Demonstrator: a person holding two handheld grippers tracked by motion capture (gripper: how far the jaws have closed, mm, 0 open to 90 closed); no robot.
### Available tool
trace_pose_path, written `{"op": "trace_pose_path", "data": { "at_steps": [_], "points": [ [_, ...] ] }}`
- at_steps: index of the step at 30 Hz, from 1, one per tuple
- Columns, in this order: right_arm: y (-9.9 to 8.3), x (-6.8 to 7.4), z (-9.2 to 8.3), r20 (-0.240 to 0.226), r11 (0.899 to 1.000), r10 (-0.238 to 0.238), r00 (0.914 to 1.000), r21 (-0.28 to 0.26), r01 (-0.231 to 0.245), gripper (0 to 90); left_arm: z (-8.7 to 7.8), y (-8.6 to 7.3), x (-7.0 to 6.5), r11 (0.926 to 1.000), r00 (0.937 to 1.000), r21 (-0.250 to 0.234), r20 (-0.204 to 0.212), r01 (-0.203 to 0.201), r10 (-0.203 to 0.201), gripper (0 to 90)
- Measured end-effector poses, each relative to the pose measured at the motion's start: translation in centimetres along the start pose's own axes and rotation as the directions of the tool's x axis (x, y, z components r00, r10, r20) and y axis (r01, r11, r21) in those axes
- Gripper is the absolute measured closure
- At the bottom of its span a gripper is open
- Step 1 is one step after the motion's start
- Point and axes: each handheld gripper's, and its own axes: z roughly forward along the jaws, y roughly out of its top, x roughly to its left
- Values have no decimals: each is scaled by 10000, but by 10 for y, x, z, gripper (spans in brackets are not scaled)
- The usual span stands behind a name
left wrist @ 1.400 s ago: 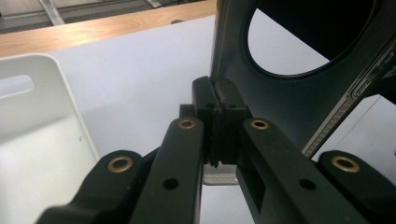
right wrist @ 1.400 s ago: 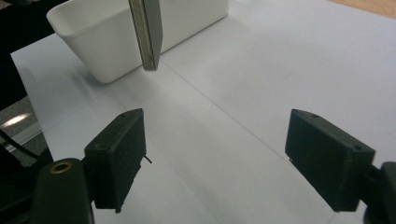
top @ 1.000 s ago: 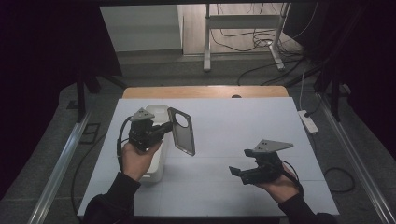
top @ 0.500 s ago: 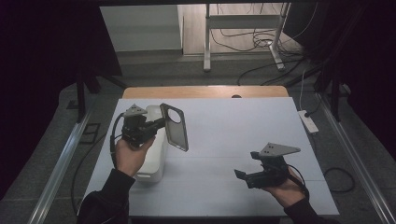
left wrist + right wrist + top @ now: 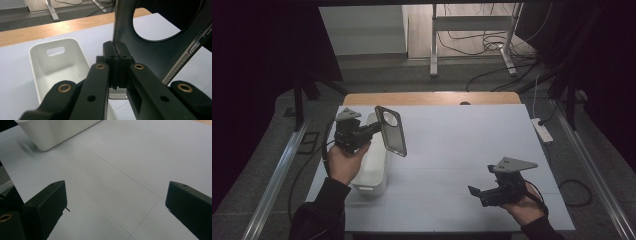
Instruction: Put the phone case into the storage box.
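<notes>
I note a white table [image 5: 452, 150] with a wooden strip [image 5: 432, 98] along its twelve-o'clock edge. At three o'clock, just off the table, a white power strip [image 5: 542, 130] lies on the grey floor. Beyond twelve o'clock stands a metal frame [image 5: 472, 37] among loose cables [image 5: 482, 45].

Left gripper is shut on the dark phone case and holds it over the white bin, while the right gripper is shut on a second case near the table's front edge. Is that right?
Not quite. The right gripper is open and holds nothing: the right gripper view shows bare table between its jaws, which have just been opening. The rest stands: the left gripper is shut on the phone case over the white bin.
</notes>
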Motion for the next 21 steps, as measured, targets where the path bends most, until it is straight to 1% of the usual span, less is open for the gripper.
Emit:
{"op": "trace_pose_path", "data": {
  "at_steps": [10, 21],
  "points": [
    [-6, -6, -7, 278, 9998, 160, 9995, -113, -157, 21, -3, 4, 12, 9999, 9991, -43, -405, 160, -161, 893],
    [-16, -15, -14, 531, 9993, 358, 9979, -149, -351, 14, -3, 9, 29, 9992, 9949, -27, -927, 405, -406, 893]
  ]
}}
